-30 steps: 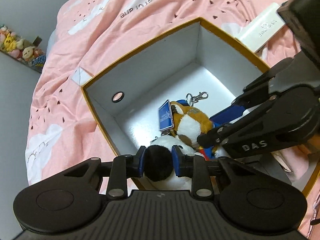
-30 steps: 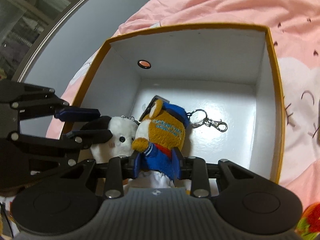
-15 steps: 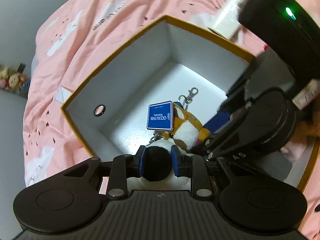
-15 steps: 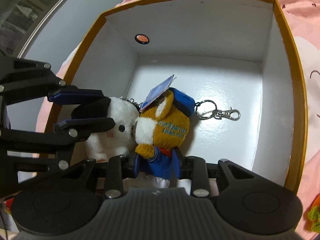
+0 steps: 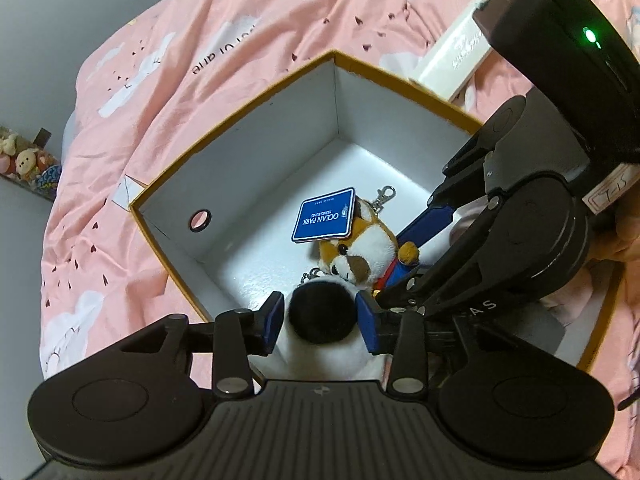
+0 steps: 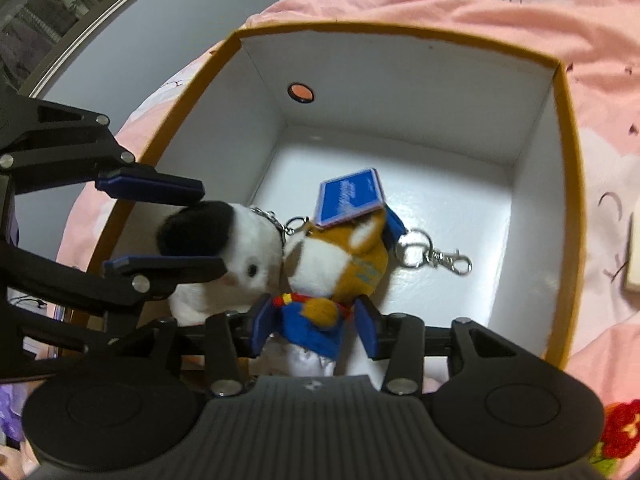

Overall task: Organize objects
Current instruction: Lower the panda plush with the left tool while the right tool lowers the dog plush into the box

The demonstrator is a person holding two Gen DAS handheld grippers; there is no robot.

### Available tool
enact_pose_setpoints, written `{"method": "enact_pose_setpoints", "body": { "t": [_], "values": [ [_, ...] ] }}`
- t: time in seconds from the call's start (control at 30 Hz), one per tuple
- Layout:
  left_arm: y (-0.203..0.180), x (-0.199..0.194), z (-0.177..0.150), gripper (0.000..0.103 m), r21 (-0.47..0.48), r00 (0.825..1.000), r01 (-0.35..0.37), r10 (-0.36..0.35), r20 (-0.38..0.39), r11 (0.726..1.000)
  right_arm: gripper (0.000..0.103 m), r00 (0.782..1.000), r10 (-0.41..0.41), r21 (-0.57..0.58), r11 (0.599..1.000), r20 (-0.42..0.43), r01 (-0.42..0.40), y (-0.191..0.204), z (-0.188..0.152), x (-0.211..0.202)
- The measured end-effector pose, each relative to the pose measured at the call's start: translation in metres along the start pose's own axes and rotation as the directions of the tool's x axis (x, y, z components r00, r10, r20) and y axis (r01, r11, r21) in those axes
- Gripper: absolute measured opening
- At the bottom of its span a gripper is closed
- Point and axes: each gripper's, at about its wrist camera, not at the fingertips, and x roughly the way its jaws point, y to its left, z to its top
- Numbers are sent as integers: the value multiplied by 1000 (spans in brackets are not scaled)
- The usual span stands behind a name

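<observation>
Left wrist view: left gripper (image 5: 320, 322) over the near corner of the box (image 5: 240, 96) on the pink bed (image 5: 200, 40), jaws parted a little, blue pads either side of the black ear of the white plush (image 5: 320, 336), gaps showing, so no grip. Fox plush (image 5: 362, 248) with blue tag (image 5: 324, 220) lies just beyond, touching it. Right wrist view: right gripper (image 6: 316, 330) jaws also open, flanking the fox plush's blue body without pinching; keyring clasp (image 6: 448, 260) on the box floor. Step looks like release, both plushes in the box. Next: pull both grippers up clear without snagging the chains.
</observation>
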Motion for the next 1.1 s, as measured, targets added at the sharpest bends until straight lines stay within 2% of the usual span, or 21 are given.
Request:
{"method": "enact_pose_setpoints", "body": {
  "t": [0.17,0.4,0.43,0.5,0.6,0.87,0.93,1.03,1.1],
  "values": [
    [-1,-10,-2,50,-40,999,7,-6,32,999,47,999,-38,-57,998,37,40,9,0,-11],
    [1,-3,-1,48,-67,999,6,-4,39,998,34,998,-50,-81,995,42,54,1,-1,-8],
    [2,-1,-1,45,-73,999,7,-5,34,997,29,998,-49,-78,996,33,51,0,-2,-5],
    [2,2,-1,39,-79,1000,10,-9,19,997,26,1000,-8,-50,999,2,8,-2,-5,2],
    [1,3,-2,34,-67,999,-29,28,-21,997,24,999,37,-32,999,-3,-37,-3,-7,1],
    [-9,17,-1,30,-14,995,-80,80,-52,997,24,1000,16,-48,999,-18,-17,0,-6,8],
    [-7,14,0,31,-17,996,-65,64,-55,998,26,1000,1,-73,997,-8,-2,4,-8,7],
    [0,6,-1,38,-39,999,-11,9,-34,999,33,1000,-19,-101,995,5,19,8,-7,3],
    [2,3,-2,39,-59,1000,1,-2,-25,998,35,999,-29,-121,992,14,30,11,-7,0]
  ]
}}
